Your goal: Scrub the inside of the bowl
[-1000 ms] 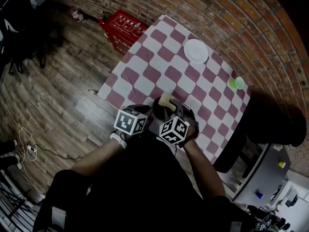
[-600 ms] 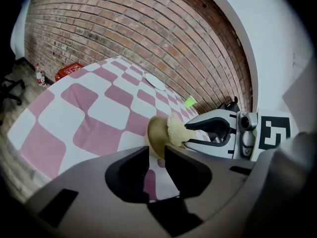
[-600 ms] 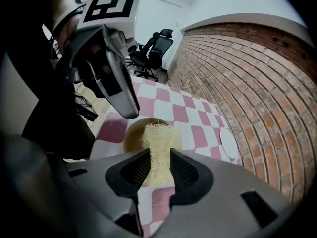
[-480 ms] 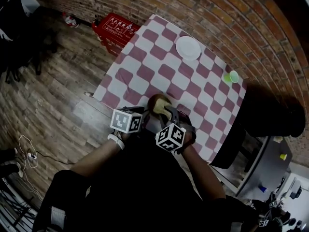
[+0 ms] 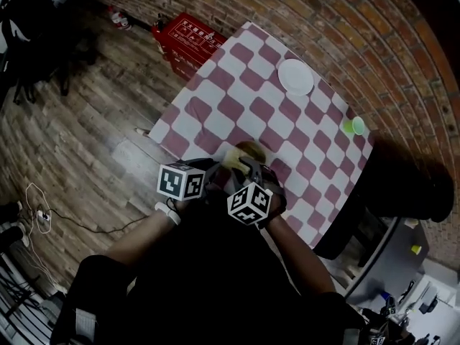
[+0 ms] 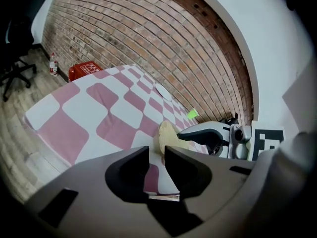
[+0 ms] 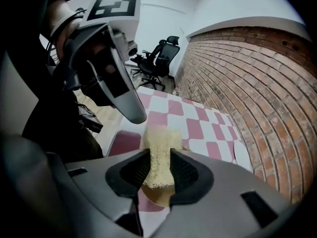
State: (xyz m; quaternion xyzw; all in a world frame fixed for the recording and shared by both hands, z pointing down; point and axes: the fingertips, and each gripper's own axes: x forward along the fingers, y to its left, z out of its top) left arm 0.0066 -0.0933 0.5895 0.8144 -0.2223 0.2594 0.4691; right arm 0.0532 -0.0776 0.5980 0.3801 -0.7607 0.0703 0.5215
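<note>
At the near edge of the checkered tabletop (image 5: pixel 237 85), close to the person's body, both sets of tongs met over the tan bowl (image 5: pixel 248 151). The right tongs (image 7: pixel 159 155) were closed on a pale yellow, fibrous scrubber (image 7: pixel 161 135) (a loofah sort of pad, by its look), which stood upright between the jaws and stuck out past their tips. Directly below that pad lay the bowl, its tan curve showing under the jaws in the right gripper view, so the scrubber hung over the bowl's inside. Whether the pad touched the surface I could not tell.

The left tongs (image 6: pixel 156 151) came in from the person's left side. They were drawn to a narrow slot, with the bowl's rim caught at their tips and pink-and-white cloth showing through the rest of the gap. In the left gripper view the bowl sat just beyond those tips, and a grey finger of the right tongs reached to it from the right. The left marker cube (image 5: pixel 181 181) and the right marker cube (image 5: pixel 249 203) rode side by side, near each other but apart.

Farther along the tabletop, well apart from the bowl, a white plate (image 5: pixel 295 76) lay near the brick wall (image 5: pixel 345 20). A green cup (image 5: pixel 353 126) stood near the far right edge. On the wooden floor (image 5: pixel 86 121), beside the tabletop's far corner, sat a red box (image 5: pixel 190 36).
</note>
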